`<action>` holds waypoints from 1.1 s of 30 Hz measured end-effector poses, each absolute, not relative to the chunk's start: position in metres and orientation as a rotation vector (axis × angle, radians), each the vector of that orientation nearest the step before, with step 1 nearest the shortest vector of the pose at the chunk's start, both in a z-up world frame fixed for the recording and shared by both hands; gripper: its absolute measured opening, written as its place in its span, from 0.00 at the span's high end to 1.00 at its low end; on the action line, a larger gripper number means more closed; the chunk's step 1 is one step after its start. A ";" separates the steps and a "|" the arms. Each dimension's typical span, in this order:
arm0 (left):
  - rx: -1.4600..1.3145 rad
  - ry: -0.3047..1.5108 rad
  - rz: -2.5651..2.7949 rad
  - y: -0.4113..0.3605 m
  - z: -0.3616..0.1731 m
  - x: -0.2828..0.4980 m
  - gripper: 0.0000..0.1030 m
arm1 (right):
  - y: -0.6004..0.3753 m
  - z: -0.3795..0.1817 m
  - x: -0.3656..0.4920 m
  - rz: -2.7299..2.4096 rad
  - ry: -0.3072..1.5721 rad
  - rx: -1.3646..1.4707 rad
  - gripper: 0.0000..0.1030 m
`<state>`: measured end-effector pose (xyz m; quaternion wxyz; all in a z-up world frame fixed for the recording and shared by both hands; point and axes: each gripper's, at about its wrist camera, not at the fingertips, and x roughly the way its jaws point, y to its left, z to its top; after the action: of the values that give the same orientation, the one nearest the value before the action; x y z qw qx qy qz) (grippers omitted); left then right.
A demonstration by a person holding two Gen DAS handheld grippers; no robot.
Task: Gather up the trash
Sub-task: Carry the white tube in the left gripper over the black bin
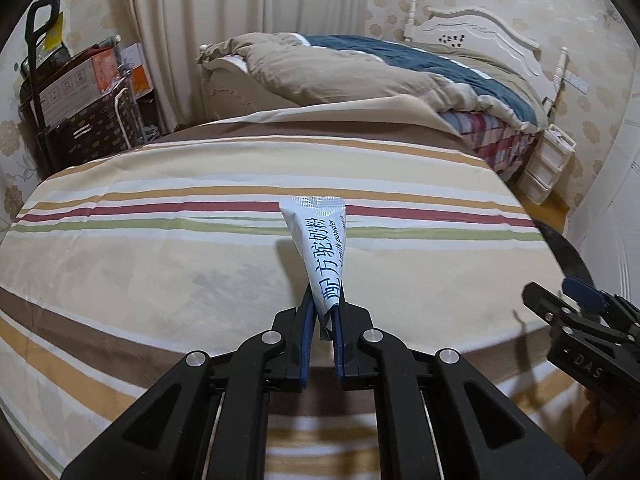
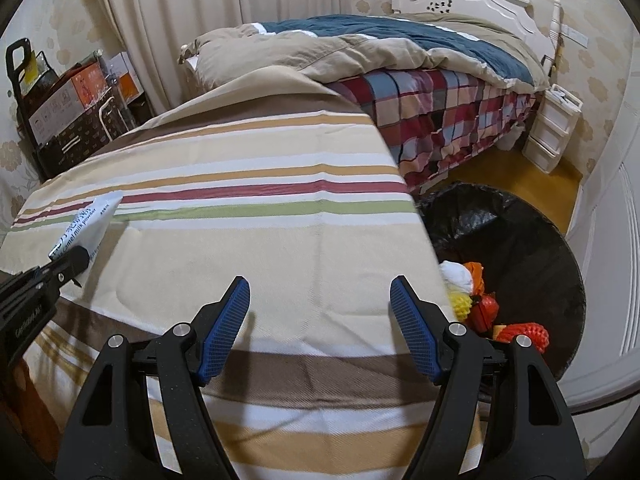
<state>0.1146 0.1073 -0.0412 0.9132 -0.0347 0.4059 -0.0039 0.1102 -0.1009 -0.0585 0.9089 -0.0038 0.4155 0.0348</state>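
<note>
One sachet [image 1: 320, 256] of milk powder is clenched by its lower end in the left gripper [image 1: 323, 316], raised over the striped tabletop [image 1: 160, 264]. Right gripper [image 2: 320, 304] idles, jaws spread, empty. Risk: the narrow pinch could slip during transfer, dropping the sachet short of the black-lined bin [image 2: 520, 232] beyond the tabletop's right edge.

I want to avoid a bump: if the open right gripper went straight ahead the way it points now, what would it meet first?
Probably the striped cloth surface: the right gripper aims low across it, with nothing between its fingers. Beyond lies the beige and blue quilt. Depth is unclear.
</note>
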 end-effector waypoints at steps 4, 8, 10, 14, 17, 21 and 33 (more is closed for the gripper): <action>-0.061 0.816 -0.045 0.086 -0.034 0.108 0.91 | -0.114 -0.052 0.102 0.054 0.836 0.009 0.31; -0.040 0.792 -0.093 0.059 -0.025 0.103 0.91 | -0.135 -0.045 0.093 0.022 0.815 0.028 0.31; -0.030 0.784 -0.116 0.046 -0.023 0.102 0.90 | -0.144 -0.043 0.090 0.007 0.808 0.034 0.31; -0.012 0.772 -0.162 0.020 -0.019 0.100 0.90 | -0.168 -0.036 0.081 -0.030 0.787 0.051 0.31; 0.006 0.760 -0.201 -0.004 -0.016 0.098 0.90 | -0.185 -0.031 0.076 -0.060 0.770 0.058 0.31; 0.027 0.746 -0.242 -0.033 -0.014 0.099 0.90 | -0.207 -0.025 0.070 -0.097 0.749 0.064 0.31; 0.105 0.722 -0.331 -0.108 -0.017 0.116 0.90 | -0.260 -0.015 0.063 -0.211 0.706 0.076 0.31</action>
<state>0.1160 -0.1078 -0.0169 0.9209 0.0511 0.3512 -0.1612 0.0634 -0.2600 -0.0152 0.9322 0.0373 0.3449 -0.1032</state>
